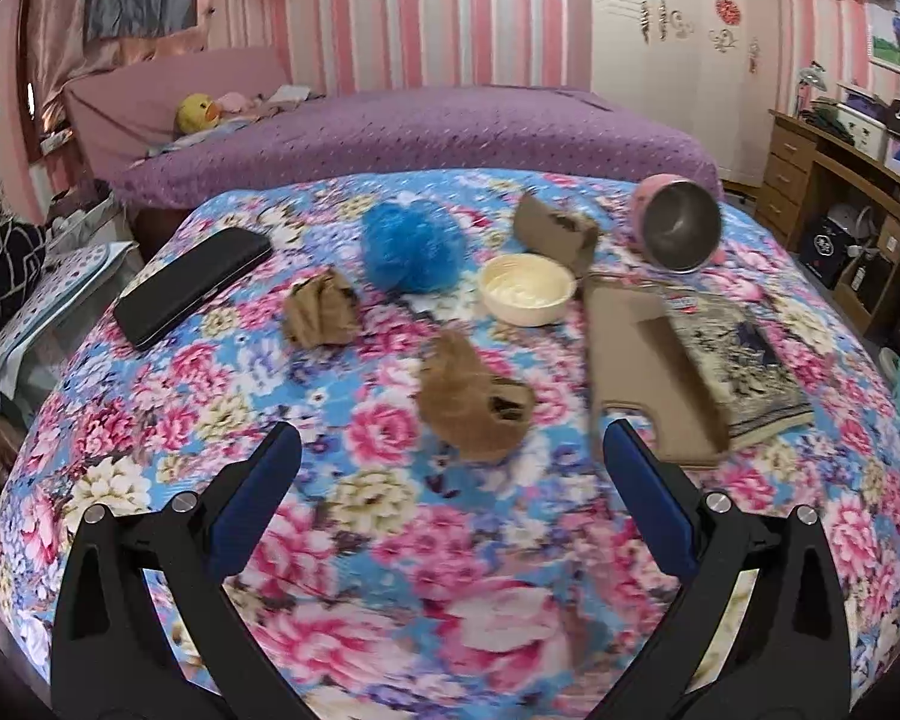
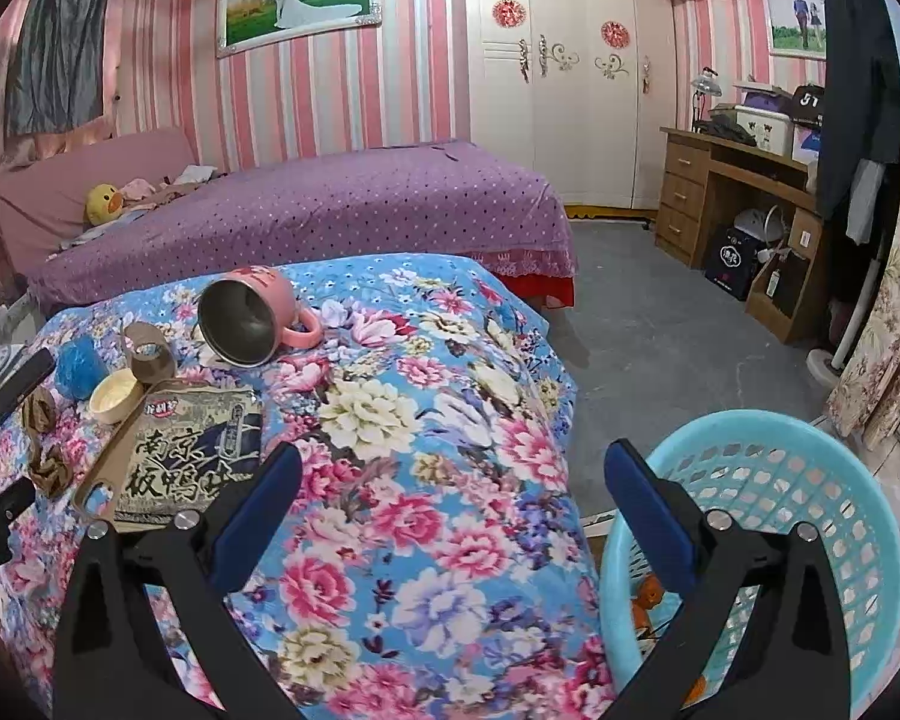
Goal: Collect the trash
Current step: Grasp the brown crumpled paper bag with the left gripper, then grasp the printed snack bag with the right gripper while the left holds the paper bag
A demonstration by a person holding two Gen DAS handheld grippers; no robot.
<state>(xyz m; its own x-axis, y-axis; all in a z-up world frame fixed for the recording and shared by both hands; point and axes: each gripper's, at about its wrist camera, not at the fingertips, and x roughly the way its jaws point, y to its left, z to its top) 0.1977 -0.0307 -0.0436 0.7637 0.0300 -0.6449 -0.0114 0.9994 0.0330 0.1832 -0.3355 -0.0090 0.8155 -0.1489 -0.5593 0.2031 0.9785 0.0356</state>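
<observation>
Three crumpled brown paper scraps lie on a floral-covered desk (image 1: pixel 390 540): one near the left claw (image 1: pixel 453 444), at (image 1: pixel 474 402), one left (image 1: pixel 321 309), one far (image 1: pixel 555 228). Also there: one blue mesh puff (image 1: pixel 411 246), one cream bowl (image 1: pixel 527 288), one tipped pink mug (image 1: pixel 678 222), one black case (image 1: pixel 192 282), one printed packet (image 1: pixel 744 372) on flat cardboard (image 1: pixel 642 360). Both claws gape wide, empty. The right claw (image 2: pixel 453 468) hangs beside one blue basket (image 2: pixel 810 438) on the floor. A purple bed (image 2: pixel 330 204) stands beyond.
</observation>
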